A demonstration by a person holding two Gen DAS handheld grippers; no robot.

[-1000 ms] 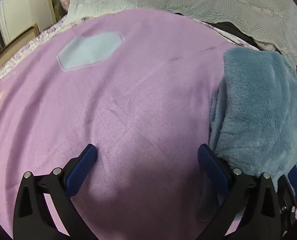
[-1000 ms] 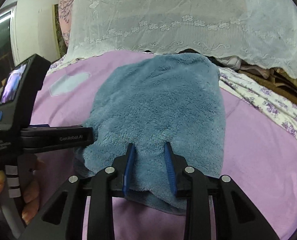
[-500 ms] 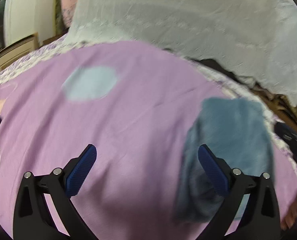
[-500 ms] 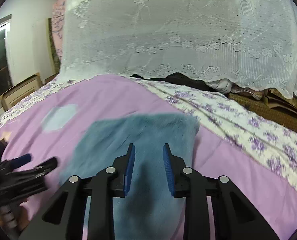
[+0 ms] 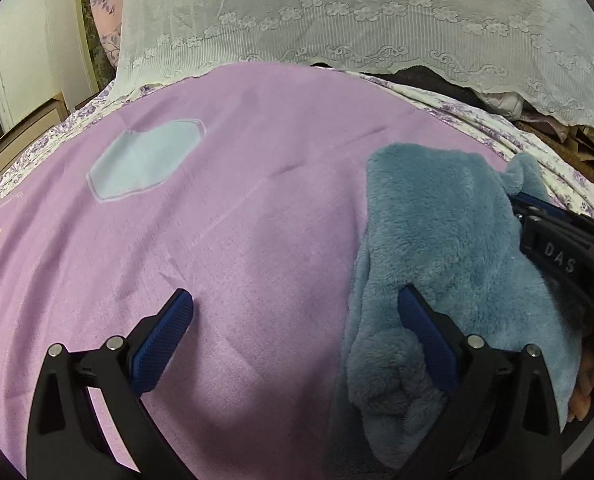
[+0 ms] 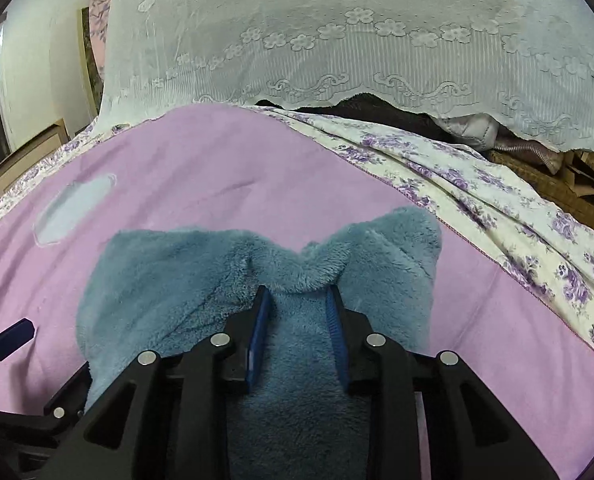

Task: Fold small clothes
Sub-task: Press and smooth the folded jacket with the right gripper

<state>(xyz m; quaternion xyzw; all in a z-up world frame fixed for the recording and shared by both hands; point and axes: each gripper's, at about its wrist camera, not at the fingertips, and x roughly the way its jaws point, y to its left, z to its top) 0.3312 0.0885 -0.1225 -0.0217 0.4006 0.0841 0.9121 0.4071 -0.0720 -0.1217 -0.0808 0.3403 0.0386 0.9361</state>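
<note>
The fluffy blue-grey fleece garment (image 6: 201, 280) lies bunched on the pink bedspread (image 5: 257, 200), near the right side. The right gripper (image 6: 297, 312) pinches a fold of fleece between nearly closed fingers; the left gripper (image 5: 293, 320) hovers with its fingers spread wide, holding nothing. To fold well, the right should probably carry its edge across evenly while the left pins the near corner.

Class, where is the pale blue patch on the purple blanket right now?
In both wrist views the pale blue patch lies upper left on the purple blanket, left of the blue fleece garment.
</note>
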